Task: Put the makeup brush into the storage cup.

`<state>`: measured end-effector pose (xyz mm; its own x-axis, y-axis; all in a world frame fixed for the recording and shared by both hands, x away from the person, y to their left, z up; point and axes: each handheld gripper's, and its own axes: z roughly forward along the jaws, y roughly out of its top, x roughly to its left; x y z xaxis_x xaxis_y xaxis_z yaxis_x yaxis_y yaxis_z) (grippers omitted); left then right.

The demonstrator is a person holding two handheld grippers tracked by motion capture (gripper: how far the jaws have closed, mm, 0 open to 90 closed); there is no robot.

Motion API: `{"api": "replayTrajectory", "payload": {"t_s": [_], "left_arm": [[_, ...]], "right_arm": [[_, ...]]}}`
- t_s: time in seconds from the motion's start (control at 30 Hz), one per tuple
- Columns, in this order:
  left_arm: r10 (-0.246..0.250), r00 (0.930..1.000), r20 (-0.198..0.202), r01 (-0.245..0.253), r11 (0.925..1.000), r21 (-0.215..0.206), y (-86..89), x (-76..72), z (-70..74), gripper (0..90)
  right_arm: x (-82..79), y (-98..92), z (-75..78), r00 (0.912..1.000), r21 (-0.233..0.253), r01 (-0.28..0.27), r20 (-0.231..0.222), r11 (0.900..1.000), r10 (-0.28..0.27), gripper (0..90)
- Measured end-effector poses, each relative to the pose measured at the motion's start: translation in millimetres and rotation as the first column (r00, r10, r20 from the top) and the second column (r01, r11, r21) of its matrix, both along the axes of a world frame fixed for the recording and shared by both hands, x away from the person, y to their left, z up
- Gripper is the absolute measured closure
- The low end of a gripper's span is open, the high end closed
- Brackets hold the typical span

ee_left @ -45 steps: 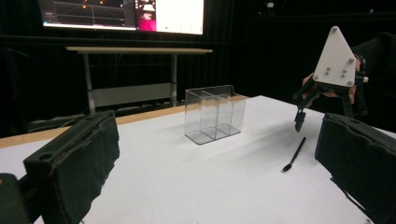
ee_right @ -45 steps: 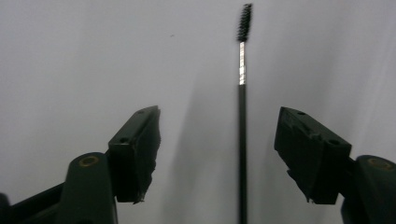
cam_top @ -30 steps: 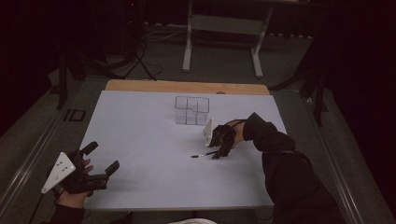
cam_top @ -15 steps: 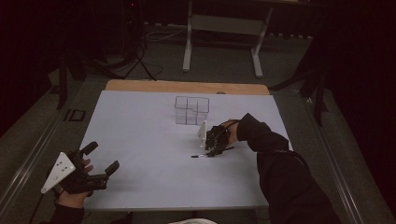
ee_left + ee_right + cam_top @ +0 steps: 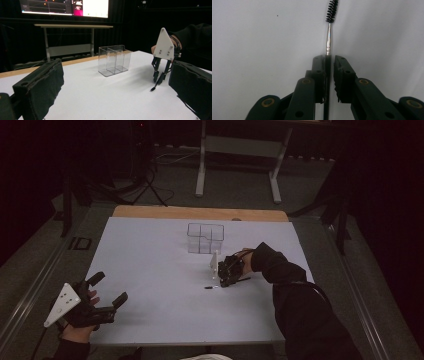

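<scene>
From above, the right gripper (image 5: 226,279) is pressing down on the white table (image 5: 150,260), just in front of a clear divided box (image 5: 205,238), over a small brush (image 5: 210,287). The left gripper (image 5: 107,292) is resting wide open and empty near the table's front-left corner.

In the left gripper view, the brush (image 5: 153,87) is slanting down from the right gripper (image 5: 158,78) to the table.

In the right gripper view, the jaws are closing nearly together around the brush (image 5: 329,32) handle, bristles pointing away.
</scene>
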<state>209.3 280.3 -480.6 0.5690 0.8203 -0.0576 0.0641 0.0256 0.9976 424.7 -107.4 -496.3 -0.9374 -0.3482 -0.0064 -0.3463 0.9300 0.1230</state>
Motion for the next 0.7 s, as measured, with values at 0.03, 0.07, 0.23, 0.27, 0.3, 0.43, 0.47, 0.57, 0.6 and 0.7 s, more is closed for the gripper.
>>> {"api": "replayTrajectory", "payload": {"t_s": [0.03,0.07,0.23,0.27,0.3,0.43,0.47,0.57,0.6,0.7], "left_arm": [[0.0,1.0,0.0,0.0,1.0,0.0,0.1,0.1,0.0,0.5],[0.0,1.0,-0.001,0.0,1.0,0.0,0.1,0.1,0.0,0.5],[0.0,1.0,0.001,0.0,1.0,-0.002,0.2,0.1,0.0,0.5],[0.001,1.0,0.001,-0.001,1.0,-0.001,0.2,0.0,0.1,0.5],[0.0,1.0,0.001,0.0,1.0,-0.003,0.1,0.0,0.1,0.5],[0.0,1.0,0.002,0.0,1.0,-0.001,-0.1,0.1,0.2,0.5],[0.0,1.0,0.002,0.0,1.0,-0.003,-0.2,0.0,0.4,0.5],[0.0,1.0,0.002,0.0,1.0,-0.004,0.0,-0.1,0.3,0.5],[0.001,1.0,0.003,-0.001,1.0,-0.003,0.0,-0.1,0.3,0.6],[-0.001,1.0,0.002,0.001,1.0,-0.003,-0.1,0.0,0.3,0.6]], "right_arm": [[0.2,0.4,-0.5,1.0,-0.001,-0.002,-0.002,1.0,0.002,80.3],[0.0,0.7,-1.1,1.0,-0.004,-0.001,-0.002,1.0,0.001,80.5],[-2.0,1.4,-2.0,0.9998,-0.016,-0.017,0.009,1.0,0.017,84.5],[-2.4,1.5,-2.1,0.9997,-0.014,-0.02,0.011,1.0,0.02,84.8],[-2.6,1.5,-1.9,0.9997,-0.015,-0.021,0.013,1.0,0.021,84.9],[-3.0,1.8,-1.2,0.9999,-0.011,-0.01,0.012,1.0,0.01,85.5],[-3.3,1.9,-0.2,0.9998,-0.007,-0.012,0.013,1.0,0.012,85.5],[-3.2,2.0,5.7,0.9999,0.015,-0.004,0.01,1.0,0.004,85.5],[-2.8,1.9,8.2,0.9998,0.027,0.0,0.018,1.0,-0.001,85.5],[-1.5,0.6,13.8,0.9997,0.04,0.024,0.004,0.999,-0.024,85.5]]}}
